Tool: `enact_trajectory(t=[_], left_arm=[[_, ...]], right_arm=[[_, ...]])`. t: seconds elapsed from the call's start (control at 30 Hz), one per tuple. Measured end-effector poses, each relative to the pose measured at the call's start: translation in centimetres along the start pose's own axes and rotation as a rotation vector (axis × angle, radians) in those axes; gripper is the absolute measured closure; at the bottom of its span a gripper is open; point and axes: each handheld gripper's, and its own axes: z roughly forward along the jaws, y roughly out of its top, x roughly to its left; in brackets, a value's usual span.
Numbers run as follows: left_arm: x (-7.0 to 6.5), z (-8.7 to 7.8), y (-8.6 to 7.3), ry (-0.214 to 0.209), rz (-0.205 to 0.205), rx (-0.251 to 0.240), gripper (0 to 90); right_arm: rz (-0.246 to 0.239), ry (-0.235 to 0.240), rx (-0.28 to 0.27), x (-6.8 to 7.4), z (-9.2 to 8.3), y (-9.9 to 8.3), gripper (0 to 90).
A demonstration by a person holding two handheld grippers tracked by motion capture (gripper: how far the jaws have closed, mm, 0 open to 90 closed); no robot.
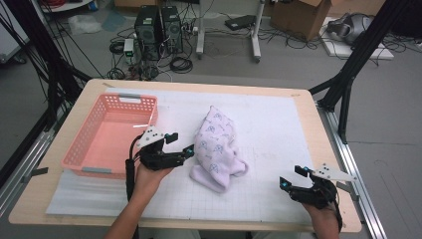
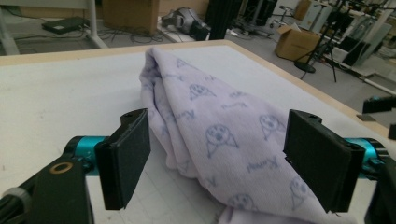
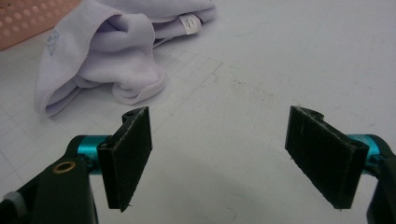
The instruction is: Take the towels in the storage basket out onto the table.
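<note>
While the lilac cloth (image 1: pixel 217 148) lay bunched on the table (image 1: pixel 278 124), just ahead of the left claw (image 1: pixel 180 145), nothing was gripped. Both claws stood wide open and empty; the right claw (image 1: pixel 293 177) was well apart. Grasping and placement in the pink basket (image 1: pixel 87 158) remained.

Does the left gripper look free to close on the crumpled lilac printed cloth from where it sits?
Probably yes: the left gripper stands open right beside the crumpled lilac printed cloth, with nothing between them.
</note>
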Motion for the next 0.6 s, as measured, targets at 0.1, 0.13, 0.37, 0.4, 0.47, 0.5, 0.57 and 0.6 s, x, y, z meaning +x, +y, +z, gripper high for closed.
enact_trajectory(t=[0.1,0.13,0.37,0.4,0.47,0.5,0.57,0.6], left_arm=[[0.1,0.1,-1.0,-0.006,-0.018,0.019,25.5],[0.1,0.2,-1.2,-0.011,-0.025,0.025,26.1],[0.2,0.2,-1.9,-0.014,-0.024,0.028,26.6],[0.2,0.2,-1.9,-0.017,-0.025,0.027,26.6],[0.3,0.2,-1.9,-0.016,-0.024,0.024,26.7],[0.2,0.2,-1.9,-0.016,-0.027,0.019,26.7],[0.2,0.1,-1.9,-0.017,-0.024,0.019,26.7],[0.2,0.1,-2.0,-0.017,-0.022,0.021,26.6]], right_arm=[[0.004,-0.008,0.004,-0.2,-0.1,-0.2,22.9],[0.009,-0.009,0.003,-0.2,-0.1,-0.2,23.0],[0.012,-0.012,0.009,-0.4,0.0,-0.4,24.2],[0.016,-0.011,0.014,-0.4,0.0,-0.5,24.2],[0.016,-0.013,0.015,-0.4,0.0,-0.5,24.2],[0.015,-0.014,0.012,-0.4,-0.1,-0.6,24.2],[0.02,-0.014,0.014,-0.3,-0.1,-0.6,24.2],[0.012,-0.017,0.014,-0.3,-0.2,-0.6,24.1]])
